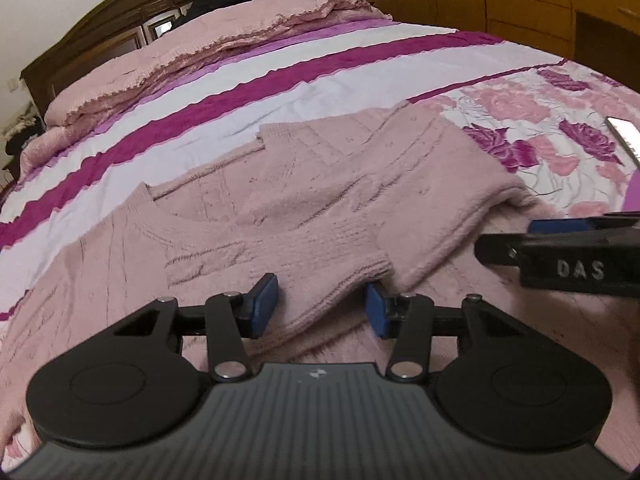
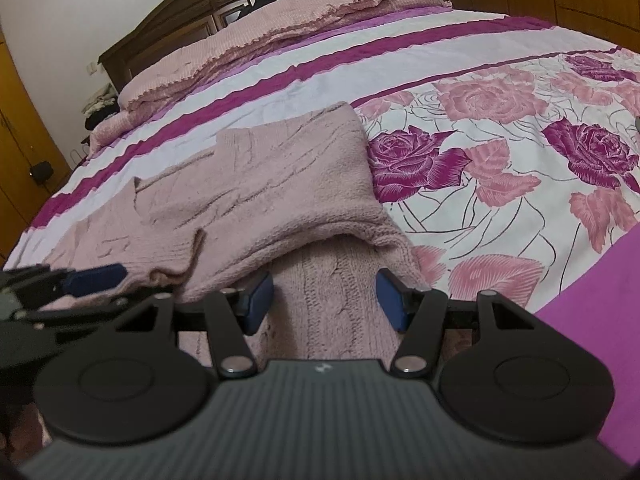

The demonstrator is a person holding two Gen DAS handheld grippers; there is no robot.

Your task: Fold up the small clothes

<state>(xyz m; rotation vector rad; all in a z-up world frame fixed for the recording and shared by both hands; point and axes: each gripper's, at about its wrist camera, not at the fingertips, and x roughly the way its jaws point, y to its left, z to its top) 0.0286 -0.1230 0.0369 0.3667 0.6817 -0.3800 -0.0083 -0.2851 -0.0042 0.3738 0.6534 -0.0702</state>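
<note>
On the bed [image 1: 360,68], pink sweater [image 1: 280,200] edge between both half-parted claws, grip unclear.

So it's a bed [image 2: 460,52] with a dark wooden headboard [image 2: 168,28]. The cover is a sheet [image 2: 500,152] with white and magenta stripes up toward the pillows and big pink and purple roses on the nearer part. A ruffled pink blanket [image 2: 260,44] is laid over the pillow end. Lying flat on the sheet is a pale pink knit sweater [image 2: 272,184], partly folded over itself, its neckline [image 1: 176,216] toward the striped side.
</note>
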